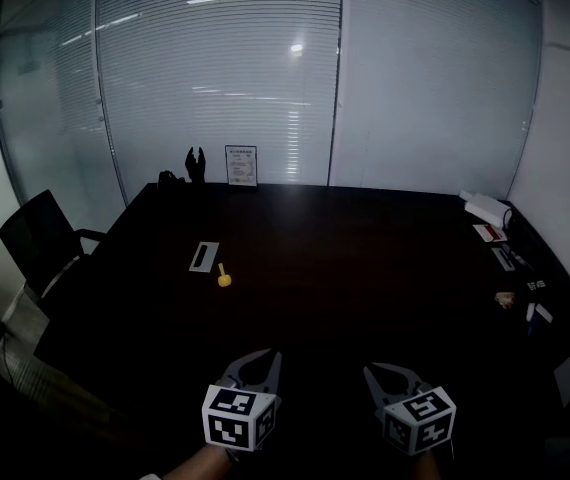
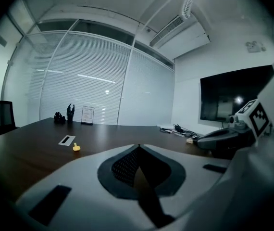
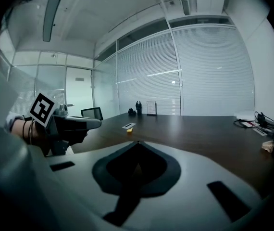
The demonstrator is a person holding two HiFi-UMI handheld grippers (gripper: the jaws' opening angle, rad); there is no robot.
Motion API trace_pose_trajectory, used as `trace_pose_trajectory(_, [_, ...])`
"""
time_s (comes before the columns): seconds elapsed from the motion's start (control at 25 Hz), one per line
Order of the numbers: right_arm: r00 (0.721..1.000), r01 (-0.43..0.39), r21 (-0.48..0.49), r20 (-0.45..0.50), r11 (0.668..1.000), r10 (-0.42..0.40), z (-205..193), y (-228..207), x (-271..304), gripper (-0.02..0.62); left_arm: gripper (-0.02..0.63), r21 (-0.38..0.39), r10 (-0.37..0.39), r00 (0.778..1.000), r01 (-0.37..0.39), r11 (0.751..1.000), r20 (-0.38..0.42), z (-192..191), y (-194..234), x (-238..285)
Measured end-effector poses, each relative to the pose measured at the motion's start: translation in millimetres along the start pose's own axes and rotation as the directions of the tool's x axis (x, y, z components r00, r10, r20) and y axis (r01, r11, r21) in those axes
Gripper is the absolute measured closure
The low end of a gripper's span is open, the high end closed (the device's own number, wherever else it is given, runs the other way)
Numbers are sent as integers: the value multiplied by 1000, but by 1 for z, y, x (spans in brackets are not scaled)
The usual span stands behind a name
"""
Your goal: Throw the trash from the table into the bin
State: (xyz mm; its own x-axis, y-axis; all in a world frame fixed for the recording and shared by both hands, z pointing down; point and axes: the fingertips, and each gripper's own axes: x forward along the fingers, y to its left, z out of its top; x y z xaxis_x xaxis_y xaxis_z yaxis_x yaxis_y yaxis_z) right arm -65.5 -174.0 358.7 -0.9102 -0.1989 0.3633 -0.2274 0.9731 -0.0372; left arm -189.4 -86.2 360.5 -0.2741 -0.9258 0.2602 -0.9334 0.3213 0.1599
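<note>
- Trash (image 1: 224,279): a small yellow bit lies on the table (image 1: 365,258), left of centre, just beside a white slip (image 1: 204,256). Nothing has been picked up.
- Your left gripper (image 1: 256,366) and right gripper (image 1: 390,376) hover at the near edge, well apart from the trash, each with its jaws together on nothing.
- No bin shows in any view, so I judge the whole job is left: reach, grab, carry, drop.
</note>
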Motion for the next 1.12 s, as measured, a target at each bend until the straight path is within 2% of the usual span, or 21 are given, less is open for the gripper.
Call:
trace_pose_trajectory(0.2, [1000,-21,12,-14,1000,21,-15,-5,2,588,607,-3,3,1000,-3,1000,-21,-14,-6,2])
trace_pose_trajectory(0.36, [999,-40,-5,23,999,40,15,-5,24,588,607,10,55,998,-55,998,-31,-17,21,2])
trace_pose_trajectory(0.6, [991,-129,-88,22,988,132,61,17,86,588,607,-3,155,988,-155,988,-12,-4,75,-3])
trace_pose_trajectory(0.8, [983,-184,-72,-4,980,184,82,54,184,586,607,-16,201,980,-201,979,-19,10,163,10])
trace_pose_trajectory(1.04, [982,-183,-30,-60,983,181,110,85,329,586,607,7,174,983,-174,985,-52,43,300,71])
trace_pose_trajectory(1.08, [980,-187,-19,-74,982,185,112,90,349,582,607,6,167,985,-167,986,-54,47,316,80])
trace_pose_trajectory(1.12, [977,-195,-8,-91,981,193,112,95,368,539,607,3,159,986,-160,987,-56,49,330,88])
